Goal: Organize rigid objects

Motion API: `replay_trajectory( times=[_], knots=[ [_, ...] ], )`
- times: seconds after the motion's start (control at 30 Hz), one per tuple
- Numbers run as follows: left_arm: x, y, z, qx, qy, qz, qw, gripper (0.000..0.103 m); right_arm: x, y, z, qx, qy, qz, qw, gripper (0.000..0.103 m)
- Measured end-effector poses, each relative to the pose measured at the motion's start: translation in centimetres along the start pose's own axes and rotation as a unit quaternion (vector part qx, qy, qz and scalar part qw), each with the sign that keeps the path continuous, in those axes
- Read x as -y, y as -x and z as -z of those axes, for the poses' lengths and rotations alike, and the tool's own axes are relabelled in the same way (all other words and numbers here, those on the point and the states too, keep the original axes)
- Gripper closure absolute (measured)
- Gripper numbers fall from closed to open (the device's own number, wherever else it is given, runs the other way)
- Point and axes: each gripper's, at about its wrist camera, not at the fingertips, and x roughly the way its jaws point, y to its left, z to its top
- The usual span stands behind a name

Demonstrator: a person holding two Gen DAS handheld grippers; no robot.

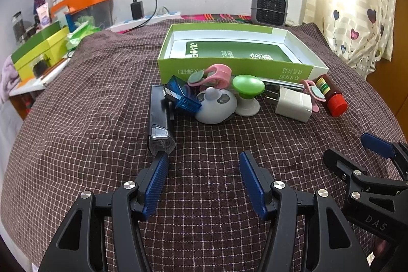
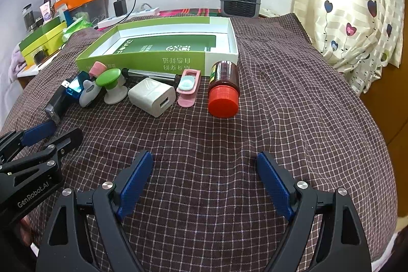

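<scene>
My left hand-held gripper [image 1: 202,162] and right hand-held gripper [image 2: 204,162] both sit released, low in frame over the checked cloth [image 2: 280,98]. At mid-frame I see the red-capped bottle [image 2: 224,93], white charger [image 2: 152,96] and green knob [image 2: 110,79] lined up just before the green box [image 2: 142,61].

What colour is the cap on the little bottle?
Red-orange; the bottle cap shows best in the right wrist view.

In front of you, a brown checked cloth [image 2: 255,119] covers the surface. On it lie an open green box [image 2: 158,60], a white charger [image 2: 150,96], a red-capped bottle [image 2: 224,91], a pink clip [image 2: 188,88] and a green-topped knob [image 2: 111,83].
</scene>
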Motion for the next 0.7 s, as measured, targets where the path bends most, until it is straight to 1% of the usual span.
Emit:
replay_trajectory(
  times=[0.7],
  knots=[
    [-0.03,-0.26,0.27,-0.005,-0.002,0.002,1.0000,0.046,0.05,-0.01,-0.11,-0.001,0.000,0.000,1.000,0.019]
  ],
)
